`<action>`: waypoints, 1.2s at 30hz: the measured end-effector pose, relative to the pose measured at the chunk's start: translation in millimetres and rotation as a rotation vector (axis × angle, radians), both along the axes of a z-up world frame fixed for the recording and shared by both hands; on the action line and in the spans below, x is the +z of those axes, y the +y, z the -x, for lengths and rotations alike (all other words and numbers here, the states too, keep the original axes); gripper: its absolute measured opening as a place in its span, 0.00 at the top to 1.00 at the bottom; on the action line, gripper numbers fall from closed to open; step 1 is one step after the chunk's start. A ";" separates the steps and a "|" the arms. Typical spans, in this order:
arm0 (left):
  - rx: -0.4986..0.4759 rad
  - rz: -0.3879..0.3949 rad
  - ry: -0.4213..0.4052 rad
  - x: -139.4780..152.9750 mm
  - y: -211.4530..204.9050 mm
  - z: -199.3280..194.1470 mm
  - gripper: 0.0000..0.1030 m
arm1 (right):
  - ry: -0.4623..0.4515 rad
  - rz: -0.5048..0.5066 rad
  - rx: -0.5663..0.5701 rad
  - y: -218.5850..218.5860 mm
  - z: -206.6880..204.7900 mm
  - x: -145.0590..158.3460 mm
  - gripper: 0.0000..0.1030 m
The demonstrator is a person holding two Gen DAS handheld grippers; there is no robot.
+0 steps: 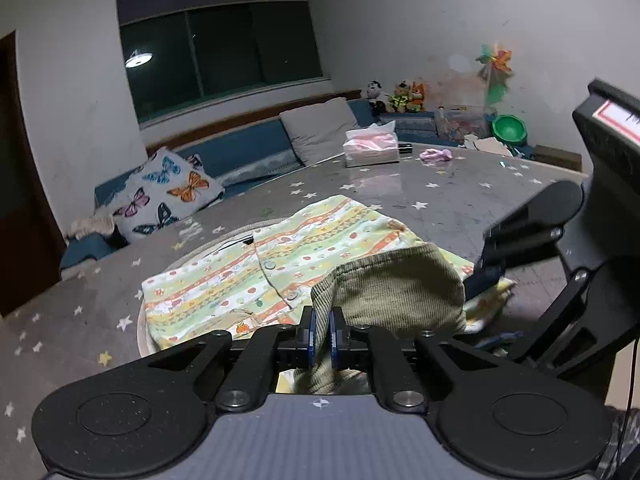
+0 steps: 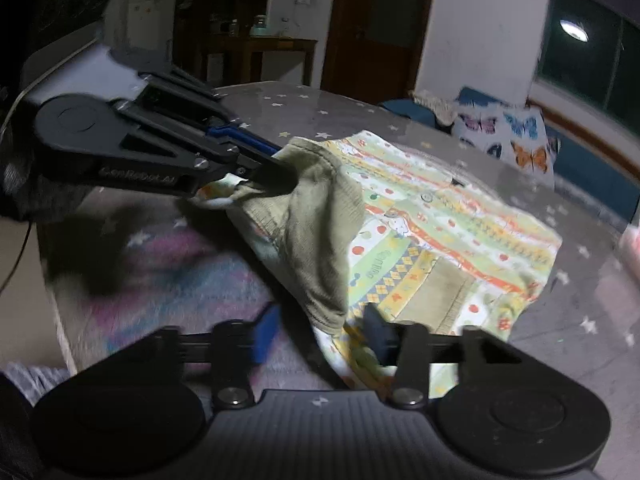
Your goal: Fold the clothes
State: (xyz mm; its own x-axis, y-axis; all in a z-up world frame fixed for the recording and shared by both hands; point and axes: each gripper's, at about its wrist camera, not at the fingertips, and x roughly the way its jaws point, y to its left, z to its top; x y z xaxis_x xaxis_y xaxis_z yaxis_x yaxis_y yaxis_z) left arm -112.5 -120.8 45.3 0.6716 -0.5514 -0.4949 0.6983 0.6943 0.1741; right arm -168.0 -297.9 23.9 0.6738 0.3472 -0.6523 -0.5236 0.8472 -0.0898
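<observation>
In my left view, the left gripper (image 1: 322, 334) was pinched shut on an olive cuff (image 1: 396, 288), lifted just ahead of the jaws. The shirt (image 1: 256, 276) lay flat beyond it on the table (image 1: 460, 184), with bare table further ahead. The right gripper (image 1: 486, 270) sat close on the right.

In my right view, the right gripper (image 2: 320, 340) stood part open, shirt hem (image 2: 360, 360) between the blurred pads; I couldn't tell if they pressed it. The table edge (image 2: 60, 320) ran close on the left. I judged the risks were the hem slipping if it wasn't gripped, the cuff dragging the shirt askew, or the grippers colliding.
</observation>
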 end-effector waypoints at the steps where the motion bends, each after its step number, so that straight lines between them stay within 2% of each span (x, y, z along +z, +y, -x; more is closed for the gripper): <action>1: 0.004 -0.002 0.002 0.1 2.6 0.3 0.88 | 0.017 -0.021 -0.017 -1.2 -5.0 0.5 0.81; 3: 0.011 -0.015 -0.006 -0.3 10.5 4.2 0.88 | 0.043 -0.074 -0.043 -6.8 -12.3 4.9 0.85; 4: 0.011 -0.023 -0.011 -0.7 15.2 7.5 0.84 | 0.050 -0.098 -0.051 -9.5 -15.0 7.6 0.86; 7: 0.012 -0.062 -0.041 -4.4 28.7 20.2 0.49 | 0.049 -0.132 -0.061 -13.4 -18.9 16.1 0.88; 11: 0.002 -0.170 -0.113 -18.0 35.9 34.4 0.47 | 0.034 -0.154 -0.070 -14.5 -23.0 24.0 0.89; 16: -0.016 -0.306 -0.188 -41.5 32.1 33.5 0.47 | 0.004 -0.169 -0.092 -15.9 -23.1 31.4 0.90; 18: -0.010 -0.322 -0.203 -44.9 32.8 29.7 0.54 | -0.005 -0.165 -0.094 -15.0 -20.7 32.1 0.90; 20: -0.004 -0.309 -0.194 -43.7 35.3 26.5 0.84 | -0.014 -0.158 -0.096 -13.6 -18.2 32.3 0.90; 22: -0.003 -0.283 -0.189 -38.8 39.7 30.2 0.92 | -0.024 -0.154 -0.094 -11.6 -13.4 33.8 0.91; 27: -0.014 -0.207 -0.157 -14.3 55.8 51.9 0.95 | -0.053 -0.153 -0.058 -9.4 10.5 48.3 0.92; 33: -0.051 -0.131 -0.121 27.1 77.6 98.0 0.95 | -0.051 -0.155 0.032 -10.1 61.6 81.3 0.92; 36: -0.041 -0.091 -0.119 44.4 79.8 98.7 0.95 | -0.058 -0.155 0.049 -11.5 66.4 95.9 0.92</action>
